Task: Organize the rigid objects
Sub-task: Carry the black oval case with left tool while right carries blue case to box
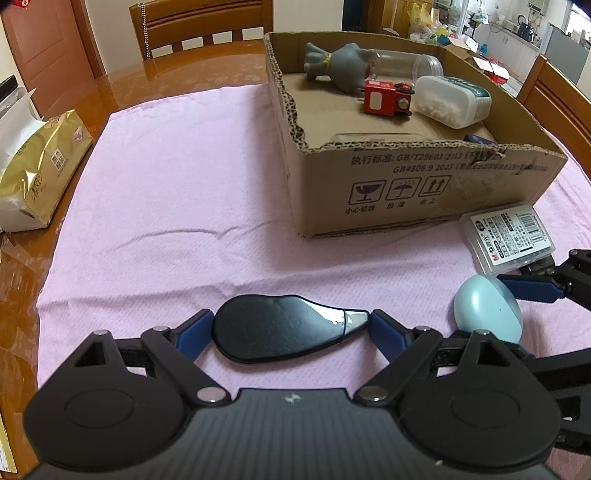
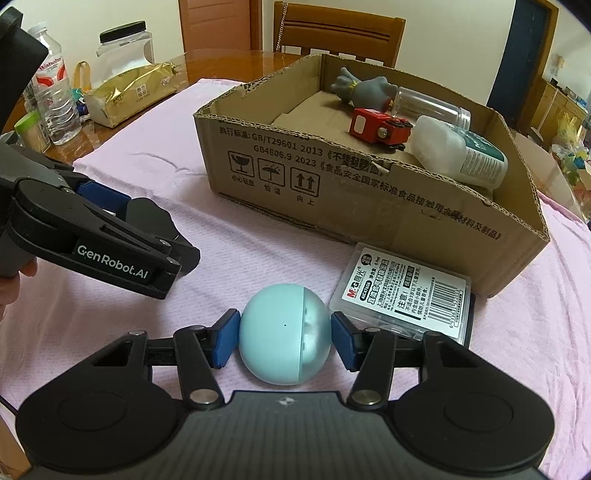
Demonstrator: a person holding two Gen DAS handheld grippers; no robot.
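My left gripper [image 1: 291, 330] is shut on a flat black teardrop-shaped object [image 1: 280, 332] with a silver tip, low over the pink cloth [image 1: 166, 184]. My right gripper [image 2: 282, 338] is shut on a light blue egg-shaped capsule [image 2: 282, 338], which also shows in the left wrist view [image 1: 487, 314]. The cardboard box [image 1: 406, 184] stands beyond; it holds a grey toy figure [image 1: 340, 62], a clear jar [image 1: 406, 64], a red toy vehicle [image 1: 386, 98] and a white container [image 1: 452, 101]. A clear labelled plastic case [image 2: 400, 295] lies by the box's near corner, just right of the capsule.
A gold packet [image 1: 40, 166] lies off the cloth at the left. Water bottles [image 2: 55, 96] and a black-lidded jar [image 2: 125, 44] stand on the wooden table [image 1: 177, 74]. Wooden chairs [image 1: 203, 26] stand behind the table. The left gripper's body [image 2: 92, 236] is close to the capsule's left.
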